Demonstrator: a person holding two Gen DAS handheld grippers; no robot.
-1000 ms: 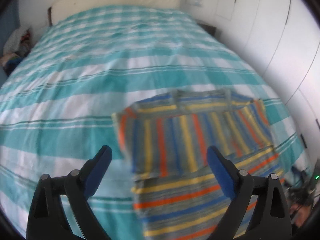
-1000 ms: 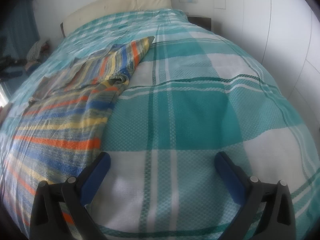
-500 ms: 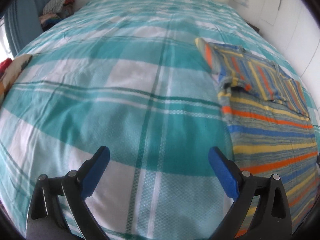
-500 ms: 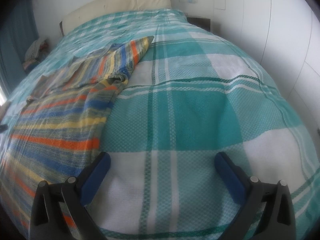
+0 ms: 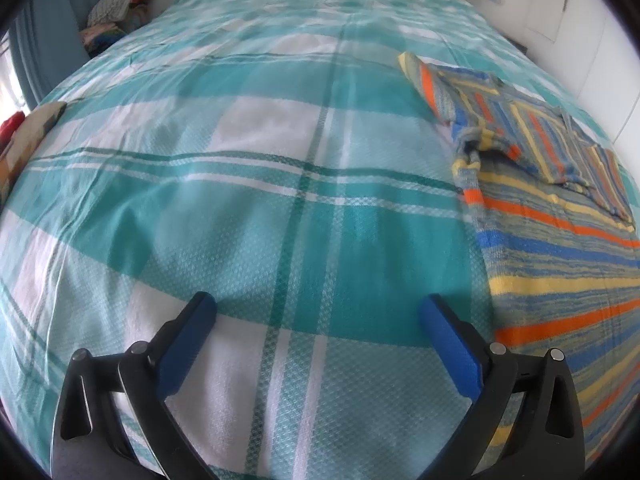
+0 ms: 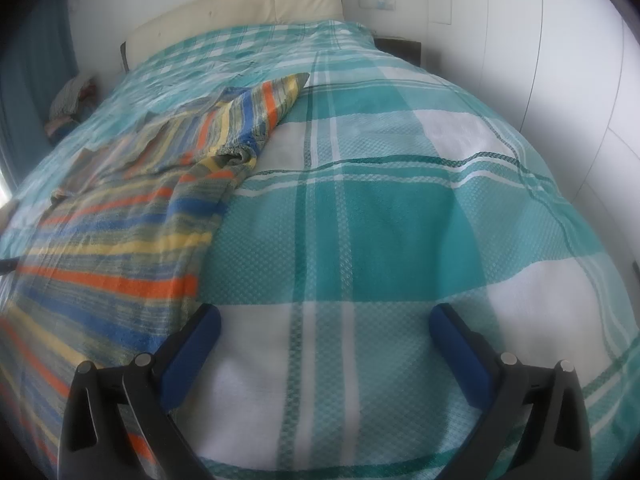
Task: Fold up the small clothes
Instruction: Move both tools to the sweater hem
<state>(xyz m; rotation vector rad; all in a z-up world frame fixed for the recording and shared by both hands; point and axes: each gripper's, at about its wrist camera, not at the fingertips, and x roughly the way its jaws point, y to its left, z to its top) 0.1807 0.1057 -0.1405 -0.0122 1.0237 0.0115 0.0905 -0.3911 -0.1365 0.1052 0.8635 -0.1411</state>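
- Two claws show, one in each of your hands, and neither one holds anything.
- Your left claw (image 5: 316, 312) has its blue-padded fingers (image 5: 186, 346) spread wide; the jaws have just been opening, with nothing between them but bare bedspread below.
- Your right claw (image 6: 324, 320) is spread just as wide, its blue pads (image 6: 192, 354) apart over a white square of the bedspread, clear of the cloth.
- Under both claws lies the teal-and-white checked woven bedspread (image 5: 248, 216), covering the whole bed and lightly creased.
- Just beside your left claw, on its right, is the striped knitted garment in orange, blue, yellow and grey (image 5: 560, 264). It lies flat on the bedspread, its edge close to the claw's right finger but not touching it.
- In the right wrist view the same garment (image 6: 112, 240) lies to the left of the claw; its near edge runs up close to the left finger.
- At the garment's far end a part is folded back over the body, so its stripes run crosswise to those beneath.
- Farther out, a cream padded headboard (image 6: 240, 8) stands at the bed's far end against a white wall.
- Beside the bed's far left corner sits a heap of mixed clothes (image 5: 116, 12), next to a blue curtain (image 5: 52, 40).
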